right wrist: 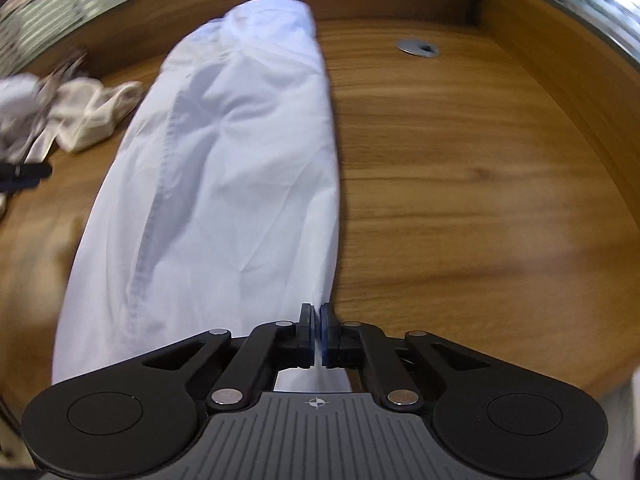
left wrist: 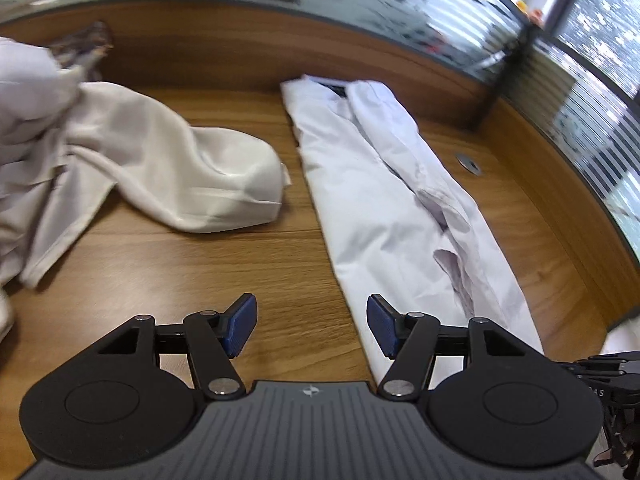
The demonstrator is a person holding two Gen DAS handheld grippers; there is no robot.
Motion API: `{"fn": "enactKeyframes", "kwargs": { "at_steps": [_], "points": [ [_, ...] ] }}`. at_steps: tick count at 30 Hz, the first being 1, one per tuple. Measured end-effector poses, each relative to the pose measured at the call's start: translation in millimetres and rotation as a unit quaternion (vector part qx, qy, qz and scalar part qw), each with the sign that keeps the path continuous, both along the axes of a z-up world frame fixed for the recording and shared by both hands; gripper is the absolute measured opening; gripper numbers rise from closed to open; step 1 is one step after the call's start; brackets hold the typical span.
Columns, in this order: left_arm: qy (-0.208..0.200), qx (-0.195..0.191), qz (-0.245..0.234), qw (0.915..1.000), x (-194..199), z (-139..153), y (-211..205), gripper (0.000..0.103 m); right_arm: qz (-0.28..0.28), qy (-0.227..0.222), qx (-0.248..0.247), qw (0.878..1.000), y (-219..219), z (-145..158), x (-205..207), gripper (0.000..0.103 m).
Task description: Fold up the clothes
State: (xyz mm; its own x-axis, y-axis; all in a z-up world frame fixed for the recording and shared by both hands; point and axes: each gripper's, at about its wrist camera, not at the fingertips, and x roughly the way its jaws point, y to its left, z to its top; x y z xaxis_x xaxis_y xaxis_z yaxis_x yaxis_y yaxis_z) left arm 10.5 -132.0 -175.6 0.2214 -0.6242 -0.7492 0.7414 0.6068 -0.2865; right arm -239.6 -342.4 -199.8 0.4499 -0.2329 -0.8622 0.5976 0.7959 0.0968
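The white shirt [right wrist: 224,152] lies as a long narrow strip on the desk [right wrist: 460,184]; the right gripper [right wrist: 316,332] pinches its near edge, likely to fold it, while the left gripper [left wrist: 312,322] hovers wide apart.

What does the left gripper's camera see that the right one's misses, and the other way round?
Only the left wrist view shows the left gripper open above the table, and the window.

Only the right wrist view shows the right gripper shut on the white garment's near edge.

Both show the white garment, the cream cloth, and the wooden table.
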Motion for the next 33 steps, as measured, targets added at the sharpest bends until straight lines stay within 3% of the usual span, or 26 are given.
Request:
{"fn": "enactKeyframes", "kwargs": {
  "at_steps": [8,11,15,21,27,33],
  "points": [
    [0.002,0.027,-0.097,0.9949,39.4,-11.7,-63.0,0.065,-0.116,-0.025,0.024,0.993,62.3,1.3,-2.6,0.005],
    [0.003,0.04,-0.137,0.9898,39.9,-17.0,-93.1,0.049,-0.145,-0.04,0.04,0.988,98.1,2.8,0.1,0.005],
    [0.001,0.04,-0.176,0.9837,40.5,-21.3,-114.2,0.038,-0.171,-0.06,0.055,0.982,136.4,3.5,7.5,0.005],
    [0.012,0.037,-0.221,0.9746,36.3,-25.0,-139.4,0.038,-0.227,-0.094,0.086,0.966,171.2,2.4,12.4,0.005],
    [0.007,0.038,-0.296,0.9545,14.2,-26.8,-177.9,0.038,-0.29,-0.121,0.107,0.943,193.8,2.0,16.3,0.005],
    [-0.012,0.037,-0.373,0.9271,-20.9,-28.5,-224.4,0.038,-0.354,-0.149,0.111,0.917,195.9,-1.4,19.9,0.006]
  ]
}}
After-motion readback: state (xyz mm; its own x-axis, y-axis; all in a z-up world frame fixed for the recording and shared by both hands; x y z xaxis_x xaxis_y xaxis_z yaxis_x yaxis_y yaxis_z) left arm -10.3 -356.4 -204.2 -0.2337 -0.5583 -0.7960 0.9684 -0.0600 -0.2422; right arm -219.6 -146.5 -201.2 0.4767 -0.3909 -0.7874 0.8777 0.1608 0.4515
